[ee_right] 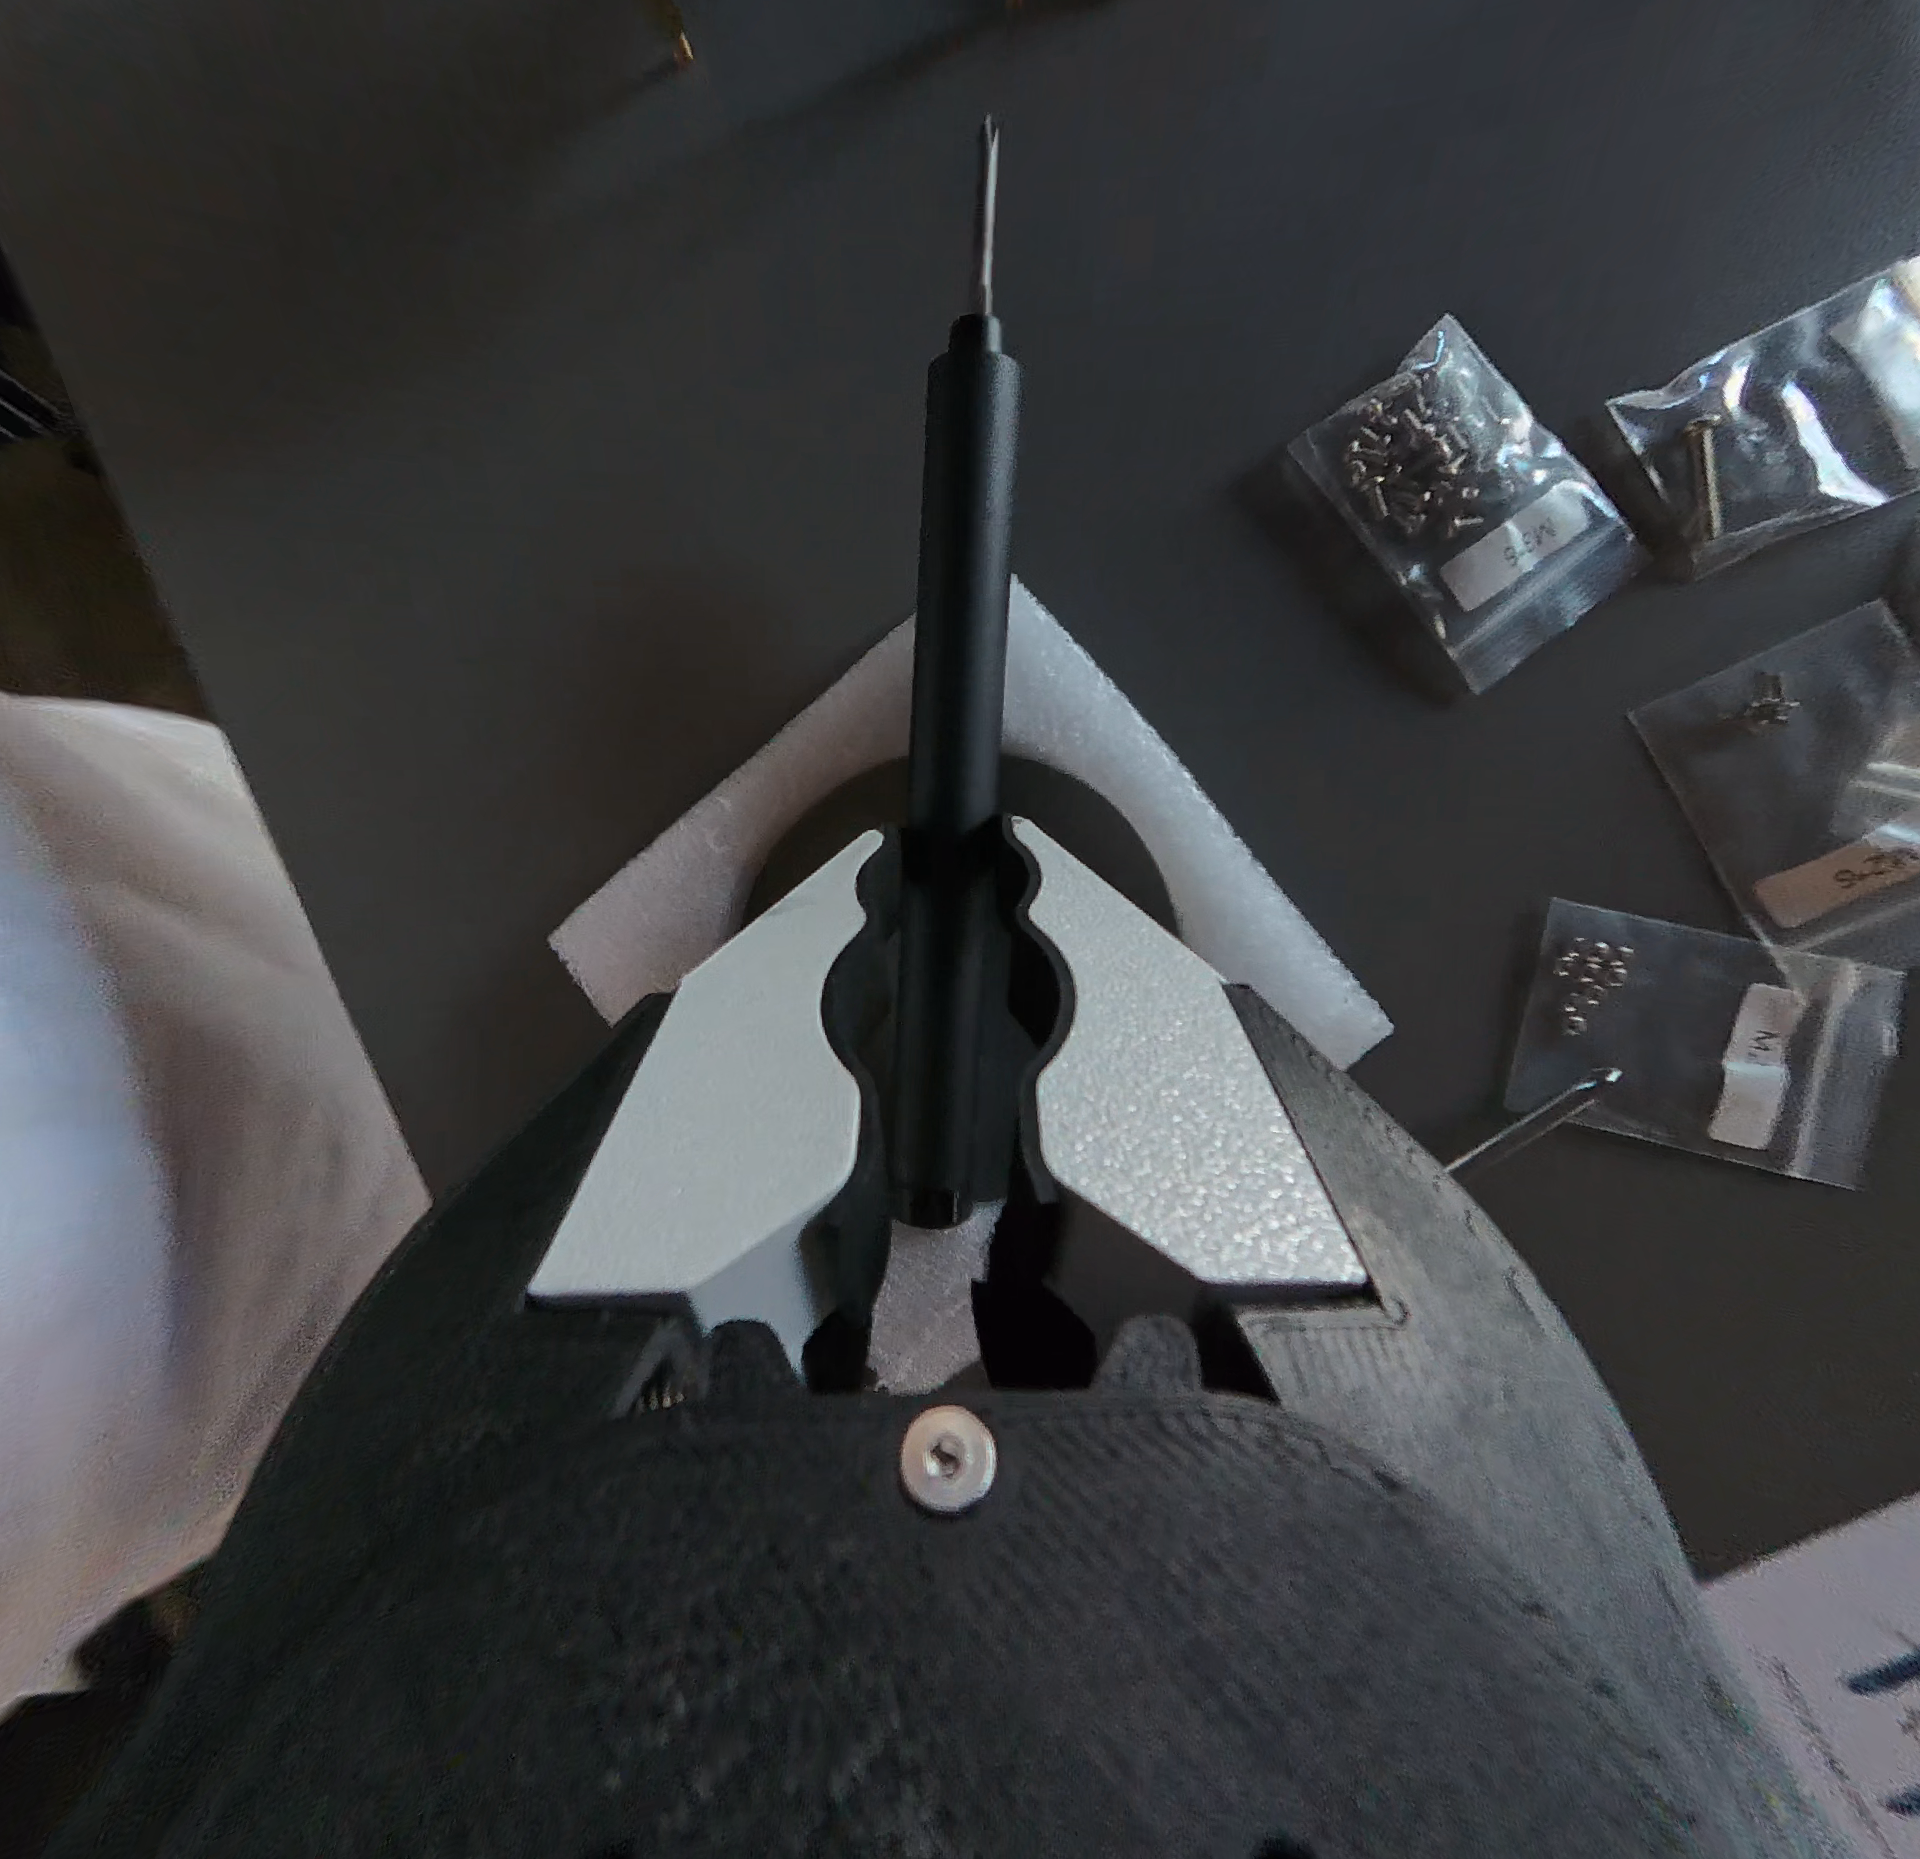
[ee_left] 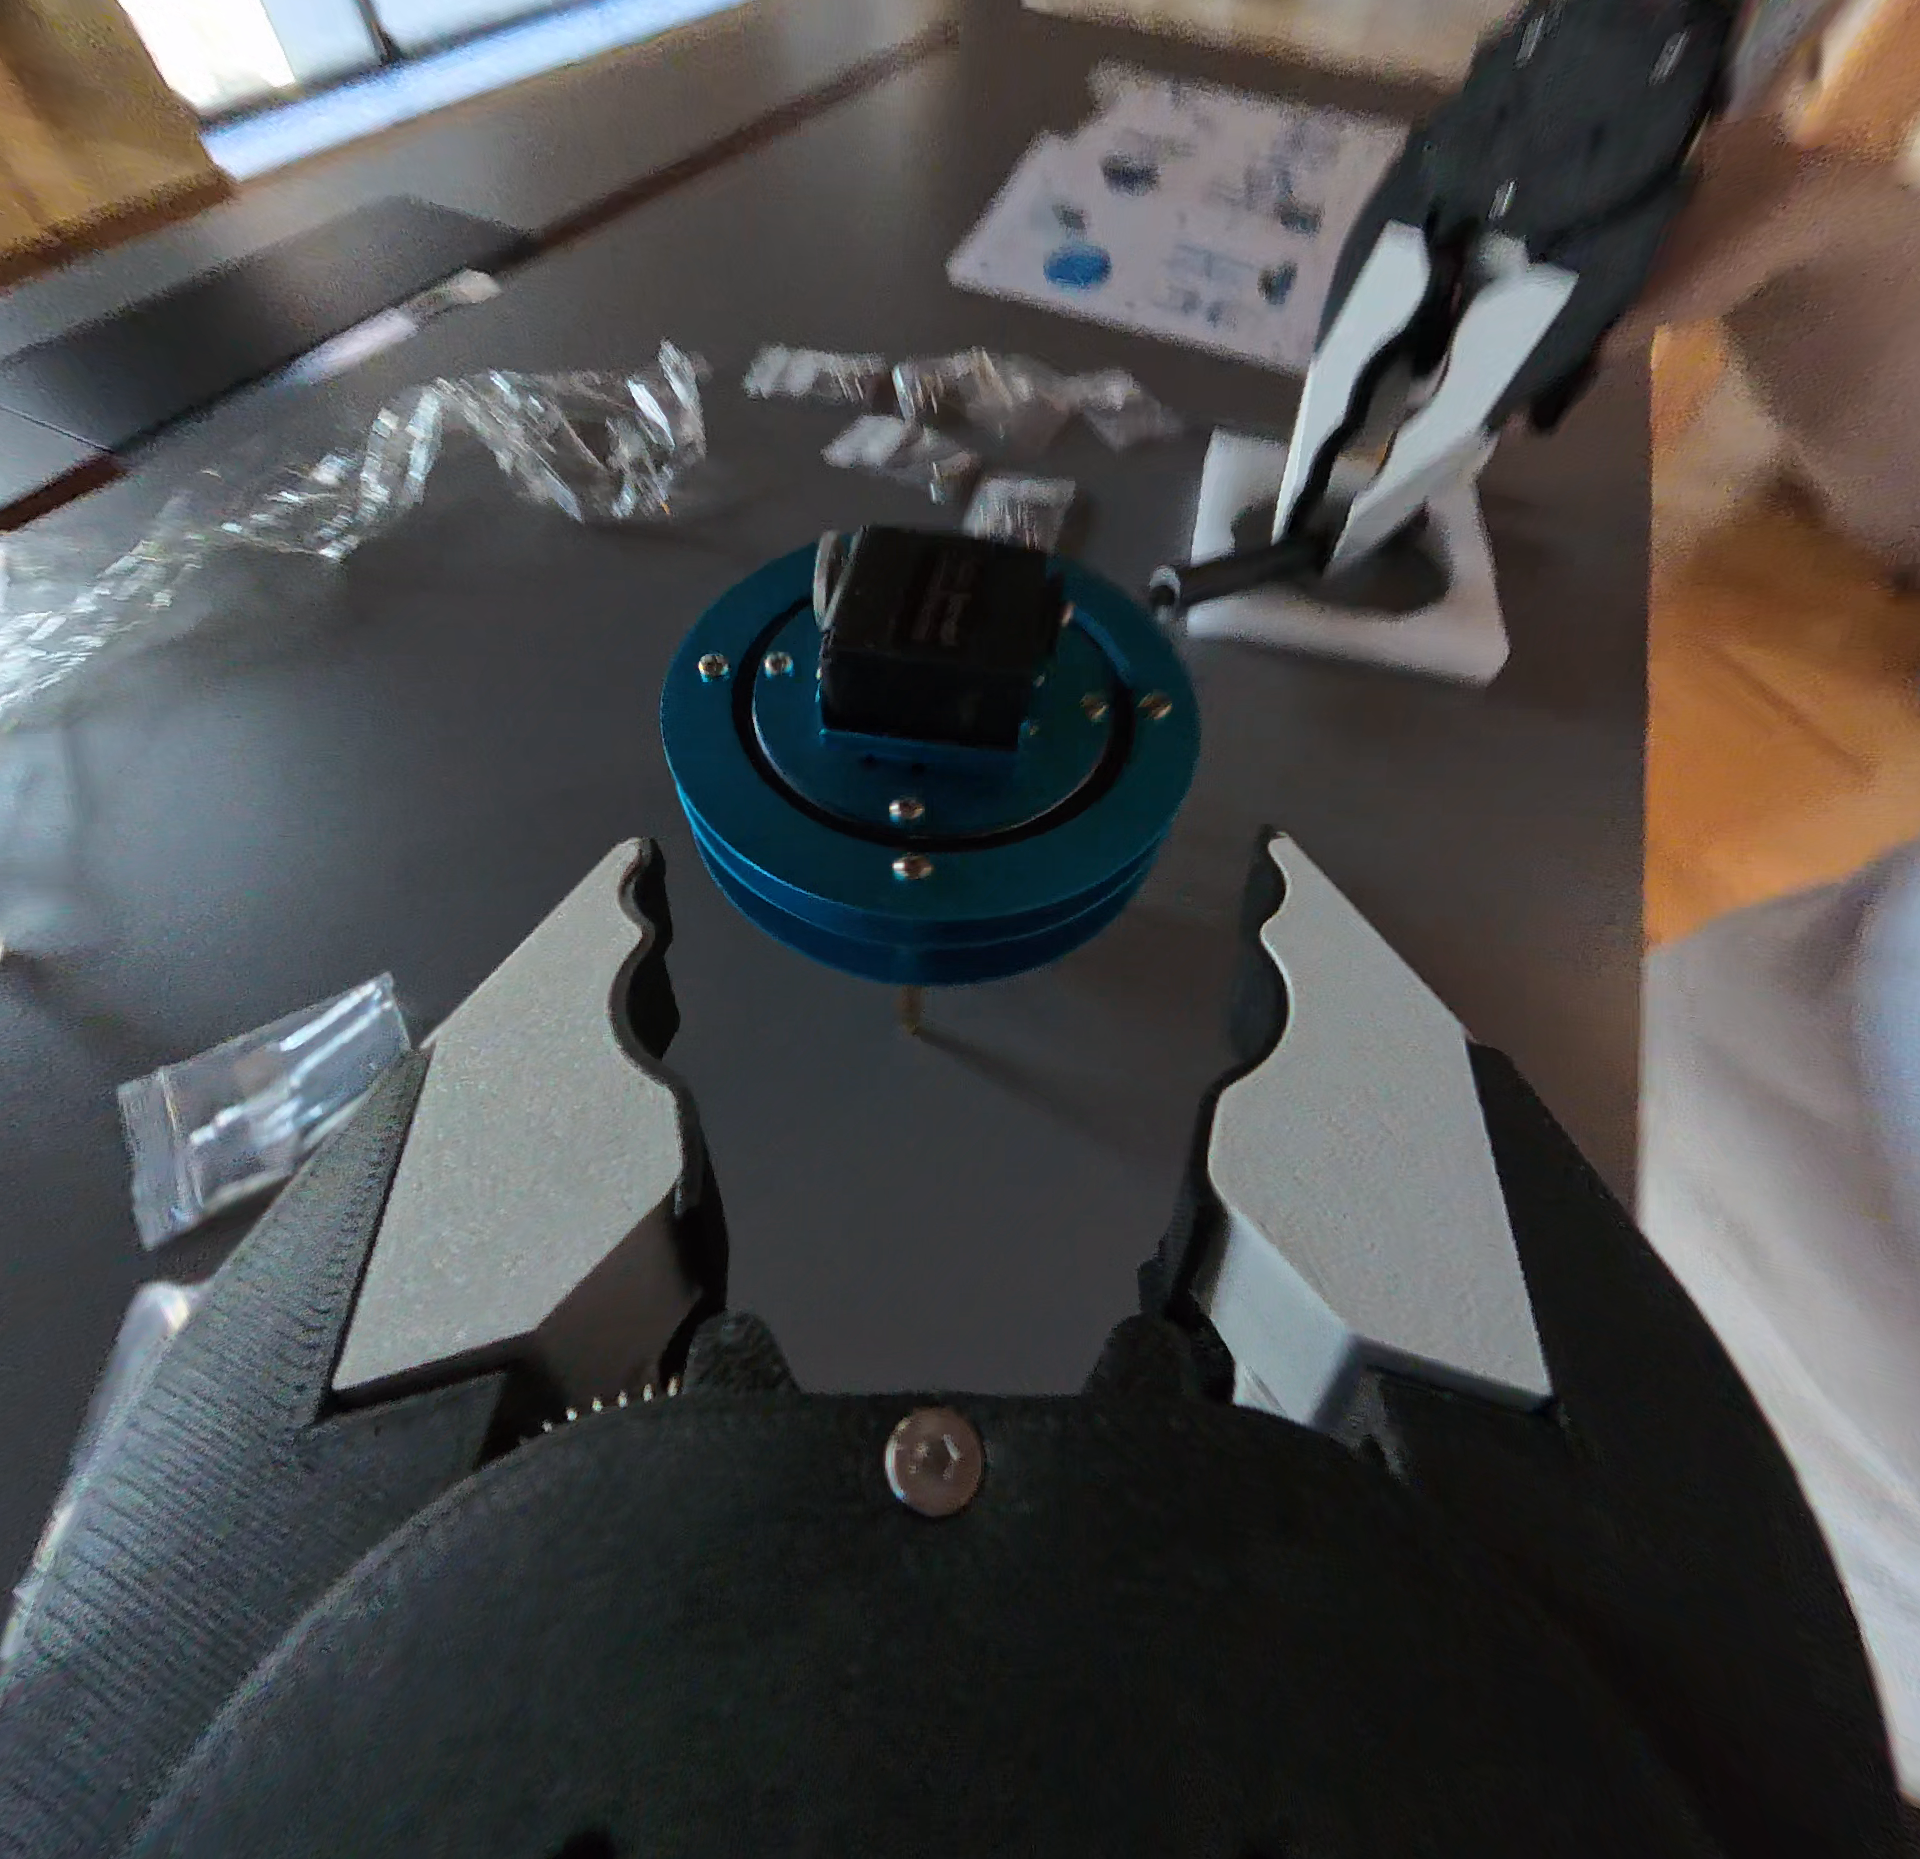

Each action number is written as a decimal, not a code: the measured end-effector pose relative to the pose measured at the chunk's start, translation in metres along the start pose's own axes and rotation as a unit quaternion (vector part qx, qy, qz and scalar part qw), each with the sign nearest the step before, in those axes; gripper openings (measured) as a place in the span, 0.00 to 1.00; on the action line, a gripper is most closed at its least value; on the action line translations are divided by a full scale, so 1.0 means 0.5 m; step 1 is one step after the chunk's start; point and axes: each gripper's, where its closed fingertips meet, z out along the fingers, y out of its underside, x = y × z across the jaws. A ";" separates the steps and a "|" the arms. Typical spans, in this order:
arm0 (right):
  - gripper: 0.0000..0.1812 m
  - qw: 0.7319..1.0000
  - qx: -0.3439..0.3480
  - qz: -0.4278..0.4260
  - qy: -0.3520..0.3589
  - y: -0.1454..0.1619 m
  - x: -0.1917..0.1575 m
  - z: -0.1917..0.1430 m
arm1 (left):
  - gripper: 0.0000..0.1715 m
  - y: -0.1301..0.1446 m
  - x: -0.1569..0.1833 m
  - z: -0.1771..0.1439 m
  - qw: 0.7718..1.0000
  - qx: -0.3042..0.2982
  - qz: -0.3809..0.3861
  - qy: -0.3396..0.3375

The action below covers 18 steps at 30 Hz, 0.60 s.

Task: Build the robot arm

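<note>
A blue round base (ee_left: 930,833) with a black servo block (ee_left: 935,635) on top stands on the dark table. My left gripper (ee_left: 956,874) is open, its fingers just short of the base on either side. My right gripper (ee_right: 956,843) is shut on a black screwdriver (ee_right: 961,562), whose thin metal tip points forward over the table. Under it lies a white foam piece (ee_right: 1164,812) with a round cut-out. In the left wrist view the right gripper (ee_left: 1320,531) shows at the far right over the foam (ee_left: 1455,625), the screwdriver (ee_left: 1236,573) pointing toward the base.
Small clear bags of screws (ee_right: 1455,510) lie right of the right gripper, with a loose metal pin (ee_right: 1527,1123). Crumpled clear plastic (ee_left: 499,438) and more bags (ee_left: 260,1103) lie around the base. A printed sheet (ee_left: 1174,230) lies farther back. White cloth (ee_right: 125,978) is at the table edge. About 25 cm separates my left fingertips from my right. The left gripper is farther from the foam (ee_left: 1455,625), some 25 cm, than the right, some 6 cm.
</note>
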 end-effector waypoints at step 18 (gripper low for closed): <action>0.08 0.983 0.055 0.080 -0.158 -0.002 -0.062 -0.018 | 0.40 -0.018 0.487 0.189 0.934 0.142 -0.286 0.158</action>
